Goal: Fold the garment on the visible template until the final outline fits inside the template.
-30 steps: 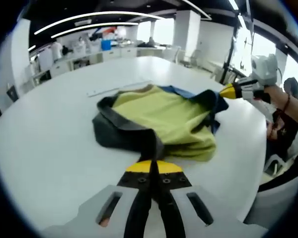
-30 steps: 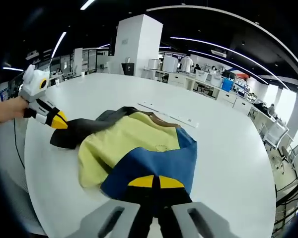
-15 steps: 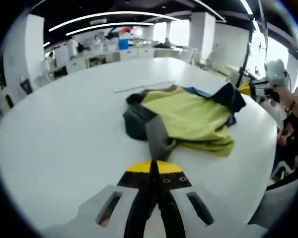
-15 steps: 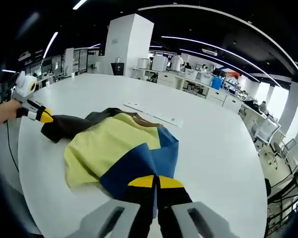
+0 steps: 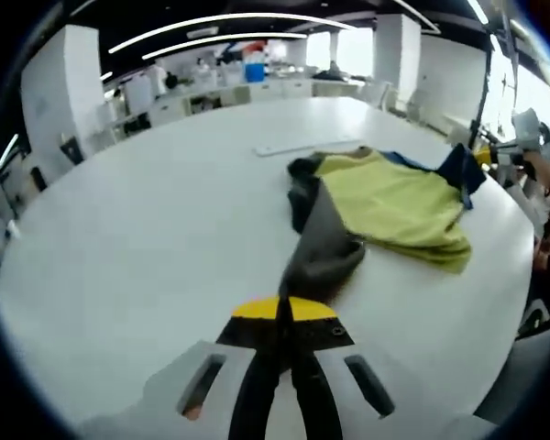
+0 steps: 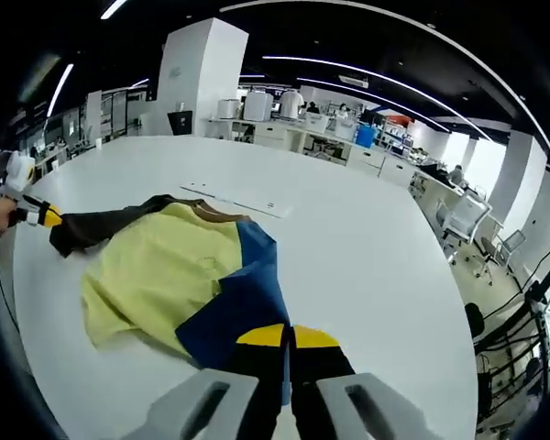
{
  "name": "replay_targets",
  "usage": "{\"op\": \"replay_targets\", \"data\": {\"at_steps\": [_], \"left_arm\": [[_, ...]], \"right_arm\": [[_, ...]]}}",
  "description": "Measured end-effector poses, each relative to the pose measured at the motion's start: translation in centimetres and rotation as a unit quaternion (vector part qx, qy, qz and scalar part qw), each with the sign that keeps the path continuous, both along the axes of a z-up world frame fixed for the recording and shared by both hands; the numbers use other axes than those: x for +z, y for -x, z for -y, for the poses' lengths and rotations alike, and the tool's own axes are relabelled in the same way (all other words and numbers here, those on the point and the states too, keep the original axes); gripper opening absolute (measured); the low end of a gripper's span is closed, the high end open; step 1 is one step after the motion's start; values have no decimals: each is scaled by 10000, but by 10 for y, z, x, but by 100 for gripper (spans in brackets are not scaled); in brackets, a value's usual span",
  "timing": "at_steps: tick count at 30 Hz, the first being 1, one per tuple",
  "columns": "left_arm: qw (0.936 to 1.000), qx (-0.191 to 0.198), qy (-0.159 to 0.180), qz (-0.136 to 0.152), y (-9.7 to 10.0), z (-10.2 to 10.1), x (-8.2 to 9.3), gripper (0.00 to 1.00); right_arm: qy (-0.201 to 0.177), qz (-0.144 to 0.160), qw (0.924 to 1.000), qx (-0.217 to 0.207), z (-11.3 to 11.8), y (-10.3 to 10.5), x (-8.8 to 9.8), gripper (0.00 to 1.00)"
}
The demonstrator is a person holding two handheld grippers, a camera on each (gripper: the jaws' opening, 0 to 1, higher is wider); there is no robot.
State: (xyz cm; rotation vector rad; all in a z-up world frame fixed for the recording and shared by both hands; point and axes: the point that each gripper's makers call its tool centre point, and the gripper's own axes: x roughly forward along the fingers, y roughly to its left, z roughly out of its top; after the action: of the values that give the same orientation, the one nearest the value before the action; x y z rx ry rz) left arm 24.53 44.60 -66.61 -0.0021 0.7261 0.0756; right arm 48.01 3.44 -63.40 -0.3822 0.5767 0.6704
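Both tongs clamp opposite sleeves of the garment, stretched between them.

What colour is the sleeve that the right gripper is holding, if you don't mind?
Blue sleeve, clearest in the right gripper view.

Our right tool has its jaws closed on the blue sleeve of the garment, which stretches ahead and to the left across the white tabletop. At the far left, our left tool grips the dark sleeve. A pale strip lies beyond the collar.
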Motion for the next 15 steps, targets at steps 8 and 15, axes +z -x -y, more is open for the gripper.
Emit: {"op": "replay_targets", "data": {"at_steps": [8, 15], "left_arm": [[9994, 56, -200, -274, 12, -23, -14, 0], [9991, 263, -133, -302, 13, -42, -22, 0]], "right_arm": [[26, -63, 9993, -381, 20, -16, -4, 0], [110, -100, 9970, -754, 35, -35, -10, 0]]}}
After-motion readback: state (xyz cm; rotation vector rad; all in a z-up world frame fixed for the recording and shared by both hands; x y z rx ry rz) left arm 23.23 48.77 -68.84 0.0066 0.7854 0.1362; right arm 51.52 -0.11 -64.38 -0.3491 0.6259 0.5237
